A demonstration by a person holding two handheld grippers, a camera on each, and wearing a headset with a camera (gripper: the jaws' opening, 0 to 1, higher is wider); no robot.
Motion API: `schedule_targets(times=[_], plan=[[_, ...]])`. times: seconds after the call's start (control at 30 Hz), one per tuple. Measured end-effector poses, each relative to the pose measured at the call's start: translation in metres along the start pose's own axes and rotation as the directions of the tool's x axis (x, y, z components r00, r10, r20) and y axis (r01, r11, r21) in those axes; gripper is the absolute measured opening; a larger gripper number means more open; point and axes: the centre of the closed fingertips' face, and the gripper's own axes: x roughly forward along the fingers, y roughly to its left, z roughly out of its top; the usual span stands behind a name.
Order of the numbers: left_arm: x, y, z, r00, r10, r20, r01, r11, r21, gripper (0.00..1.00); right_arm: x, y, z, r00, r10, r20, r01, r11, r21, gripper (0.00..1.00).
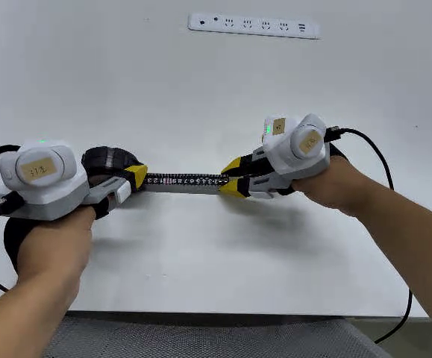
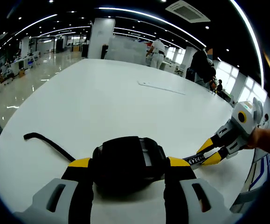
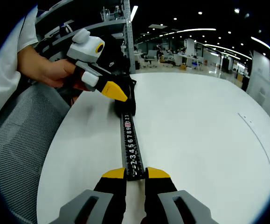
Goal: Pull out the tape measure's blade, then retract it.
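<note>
So the tape measure (image 2: 128, 161) is over the table (image 1: 201, 97), close to the front edge and toward the left side, and its black case is clamped between the yellow-tipped jaws of the left gripper (image 1: 130, 184), one jaw on each side of the case. The blade (image 3: 130, 144) is pulled out a fair way and runs roughly along the front edge toward the right, printed numbers facing up. The right gripper (image 1: 233, 177) has its jaws pinched together on the free end of the blade, so both claws are holding something. The blade looks straight between the two grippers, and I honestly can't tell if it rests on the tabletop or floats just above it. A white power strip (image 1: 253, 25) lies near the far edge, well apart from all this, a black cable (image 2: 46, 142) curls on the table by the left gripper, and a grey mesh chair (image 1: 201, 339) sits just below the front edge
</note>
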Motion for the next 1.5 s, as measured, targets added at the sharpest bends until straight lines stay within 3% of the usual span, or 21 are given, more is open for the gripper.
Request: schedule_targets(times=[1.5], plan=[[0.0, 0.0, 0.001, 1.0, -0.005, 0.0, 0.005, 1.0, -0.018, 0.57, 0.065, 0.006, 0.051, 0.9975, 0.061, 0.036, -0.06, 0.998, -0.037, 0.11]])
